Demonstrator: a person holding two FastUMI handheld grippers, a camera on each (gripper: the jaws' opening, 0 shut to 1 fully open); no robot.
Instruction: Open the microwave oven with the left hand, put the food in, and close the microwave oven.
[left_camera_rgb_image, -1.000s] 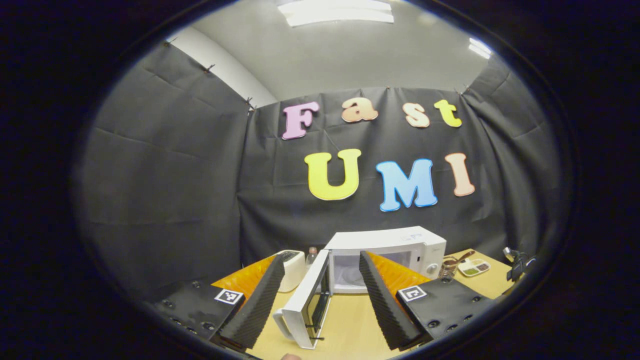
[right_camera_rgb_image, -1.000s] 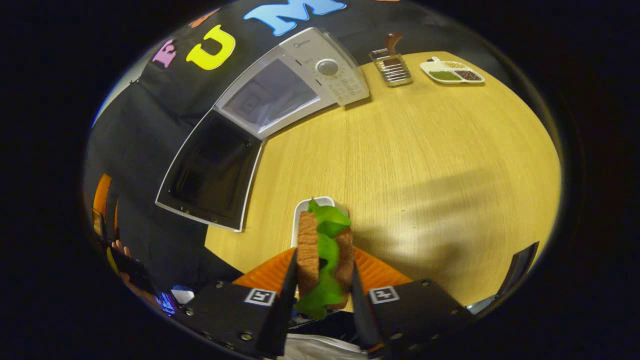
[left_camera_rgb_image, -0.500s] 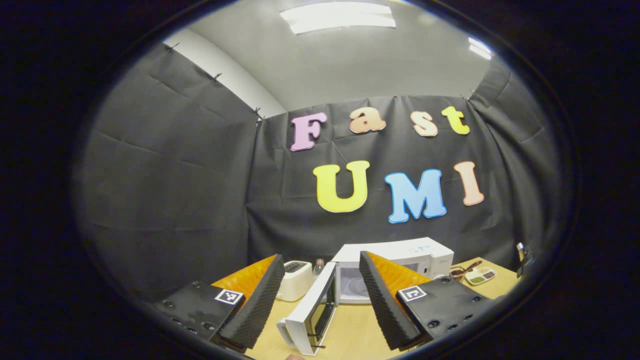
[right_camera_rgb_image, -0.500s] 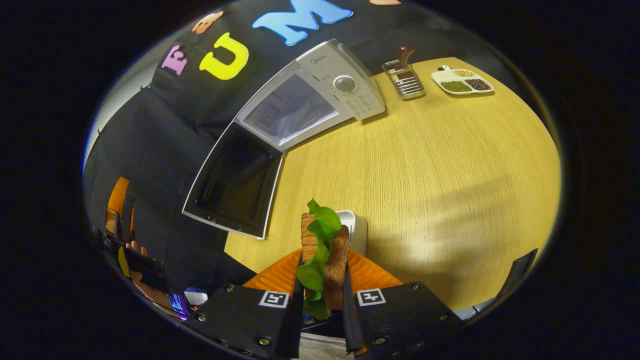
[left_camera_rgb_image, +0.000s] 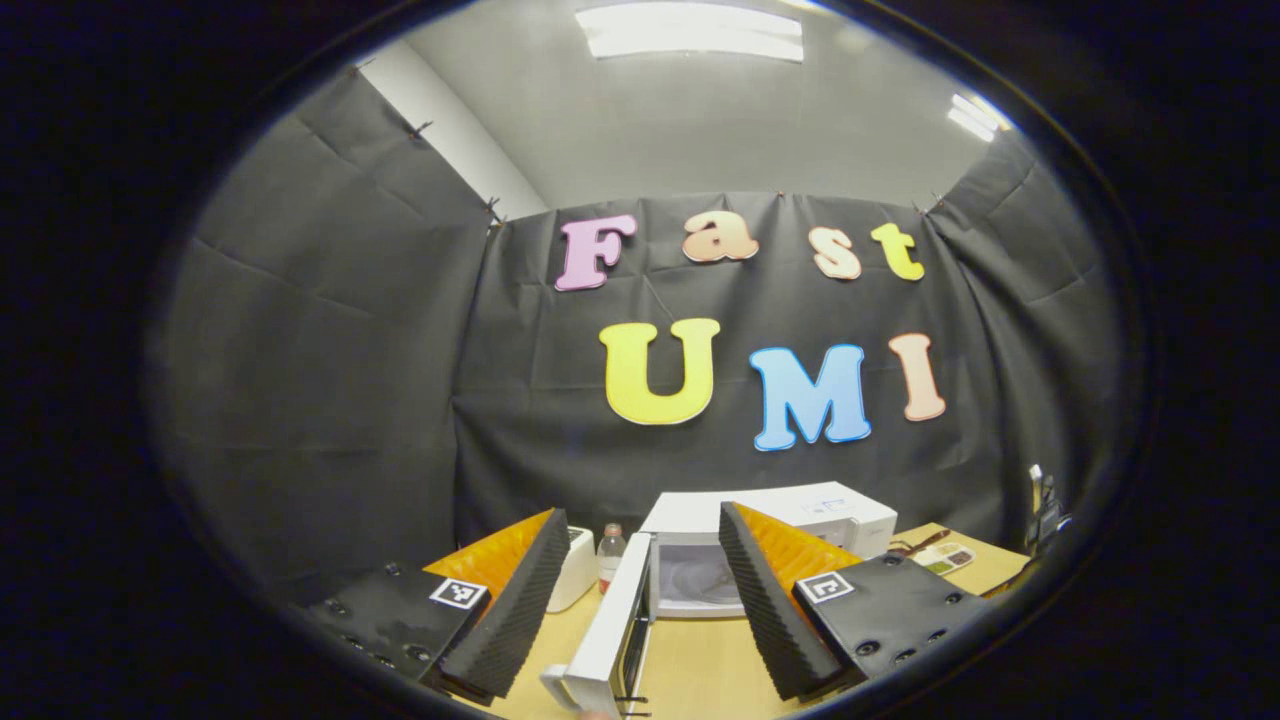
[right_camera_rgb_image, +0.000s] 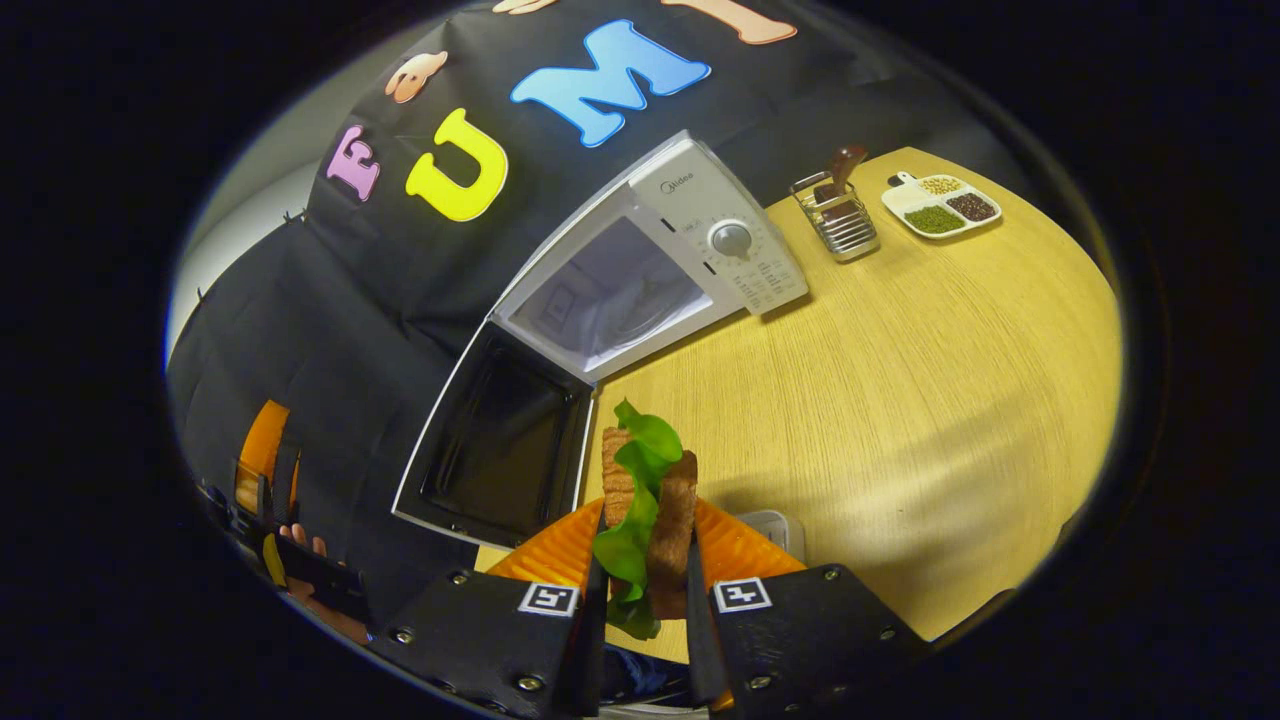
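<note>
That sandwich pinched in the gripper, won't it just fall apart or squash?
Probably soft: the sandwich sits clamped edge-on in the right hand-held gripper. Its lettuce flops out loosely, so it may slip. It looks light for its size.

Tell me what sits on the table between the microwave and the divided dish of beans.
A wire rack holding a brown-handled utensil stands between the microwave and the dish, apart from both, in the right gripper view. Otherwise that stretch of table is bare.

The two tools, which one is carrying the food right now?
The right tool has it: its fingers are closed on the sandwich with green lettuce. The left tool stands open, holding nothing, facing the open microwave.
</note>
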